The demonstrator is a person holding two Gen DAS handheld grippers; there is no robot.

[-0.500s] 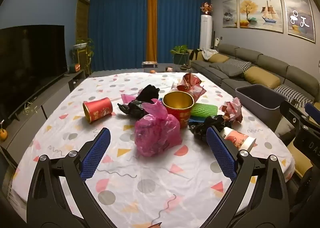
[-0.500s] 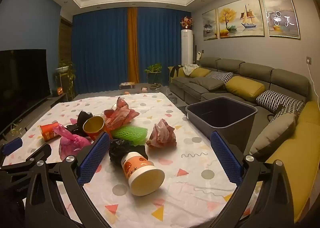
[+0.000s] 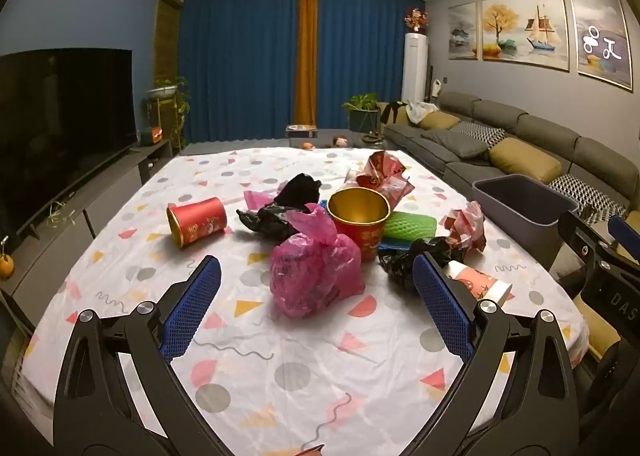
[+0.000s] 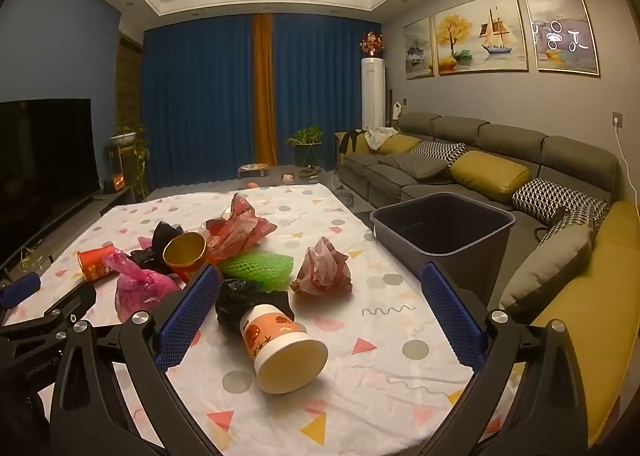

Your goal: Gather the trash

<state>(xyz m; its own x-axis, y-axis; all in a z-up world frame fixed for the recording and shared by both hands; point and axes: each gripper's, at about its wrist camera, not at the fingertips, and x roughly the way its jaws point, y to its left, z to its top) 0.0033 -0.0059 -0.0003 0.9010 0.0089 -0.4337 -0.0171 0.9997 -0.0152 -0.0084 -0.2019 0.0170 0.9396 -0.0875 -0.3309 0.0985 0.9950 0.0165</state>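
Trash lies in a heap on the patterned tablecloth [image 3: 280,376]. My left gripper [image 3: 316,296] is open, its pads short of a pink plastic bag [image 3: 316,276]. Behind that bag stand an upright red-and-gold cup [image 3: 359,221], a tipped red cup [image 3: 197,220], black bags [image 3: 276,215], green foam netting [image 3: 408,225] and red wrappers [image 3: 386,175]. My right gripper [image 4: 320,300] is open around a tipped orange-and-white cup [image 4: 282,348], not touching it. A black bag [image 4: 248,302] and a crumpled pink wrapper [image 4: 322,268] lie beyond it. A grey bin [image 4: 442,232] stands off the table's right edge.
A grey sofa [image 4: 480,167] with yellow and patterned cushions runs along the right wall. A television [image 3: 60,123] on a low cabinet is at the left. Blue curtains [image 3: 248,59] close the far wall. The right gripper's body [image 3: 600,256] shows at the left view's right edge.
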